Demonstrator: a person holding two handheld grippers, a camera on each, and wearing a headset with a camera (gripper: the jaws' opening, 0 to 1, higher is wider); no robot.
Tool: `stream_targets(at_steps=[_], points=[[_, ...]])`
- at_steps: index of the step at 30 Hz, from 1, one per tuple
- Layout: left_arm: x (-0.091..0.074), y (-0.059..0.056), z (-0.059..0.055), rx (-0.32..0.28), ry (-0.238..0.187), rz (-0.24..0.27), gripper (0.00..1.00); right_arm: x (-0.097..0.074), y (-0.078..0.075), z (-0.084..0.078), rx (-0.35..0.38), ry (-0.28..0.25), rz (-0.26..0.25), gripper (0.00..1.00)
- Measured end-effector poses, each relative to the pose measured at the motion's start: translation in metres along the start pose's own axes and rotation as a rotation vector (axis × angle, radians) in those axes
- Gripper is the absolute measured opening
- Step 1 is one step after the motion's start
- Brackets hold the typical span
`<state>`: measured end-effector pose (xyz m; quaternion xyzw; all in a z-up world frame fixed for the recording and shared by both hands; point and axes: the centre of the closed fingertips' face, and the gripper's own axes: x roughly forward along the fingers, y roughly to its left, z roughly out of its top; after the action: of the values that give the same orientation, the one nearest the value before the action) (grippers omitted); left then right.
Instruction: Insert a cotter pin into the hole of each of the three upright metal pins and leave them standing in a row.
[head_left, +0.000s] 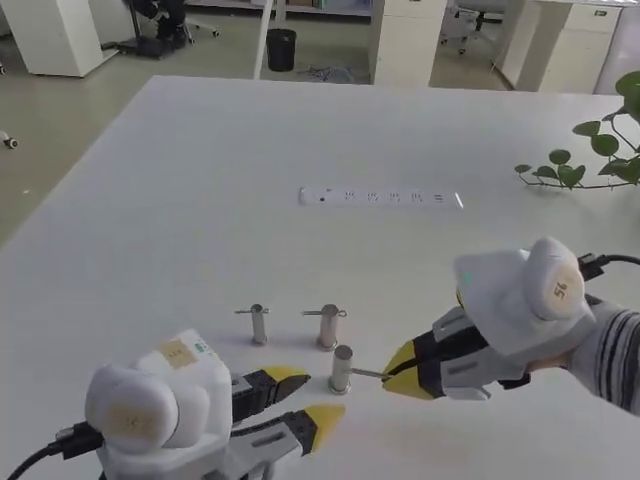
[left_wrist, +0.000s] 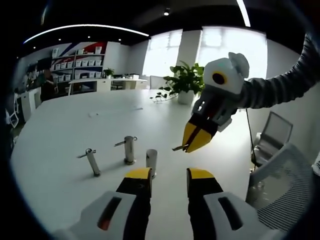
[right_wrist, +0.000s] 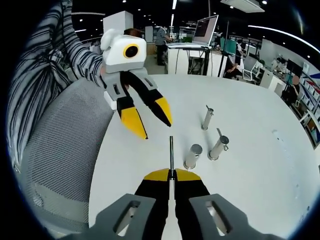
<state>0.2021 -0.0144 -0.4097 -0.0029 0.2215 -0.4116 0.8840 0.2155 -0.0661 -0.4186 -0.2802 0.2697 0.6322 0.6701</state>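
Hovering over the smooth white table, the left gripper has its jaws spread, beside the right gripper. Three shiny cylindrical metal pins stand upright. A thin straight cotter pin, pinched in the right jaws, lies horizontal, its tip toward the nearest pin.

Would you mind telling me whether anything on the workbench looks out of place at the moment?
The bare metal pin stands nearer the person than the two fitted metal pins, left and right, so the row is crooked. All three are upright. The right gripper holds a cotter pin beside it.
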Motion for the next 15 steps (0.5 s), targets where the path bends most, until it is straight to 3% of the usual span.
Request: stream_targets(at_steps=[6, 15], points=[[0.014, 0.015, -0.001, -0.030, 0.001, 0.067, 0.26, 0.001, -0.015, -0.012, -0.016, 0.025, 0.002, 0.00], [0.035, 0.026, -0.009, -0.044, 0.033, 0.113, 0.28, 0.005, -0.033, -0.022, -0.039, 0.036, 0.016, 0.00]])
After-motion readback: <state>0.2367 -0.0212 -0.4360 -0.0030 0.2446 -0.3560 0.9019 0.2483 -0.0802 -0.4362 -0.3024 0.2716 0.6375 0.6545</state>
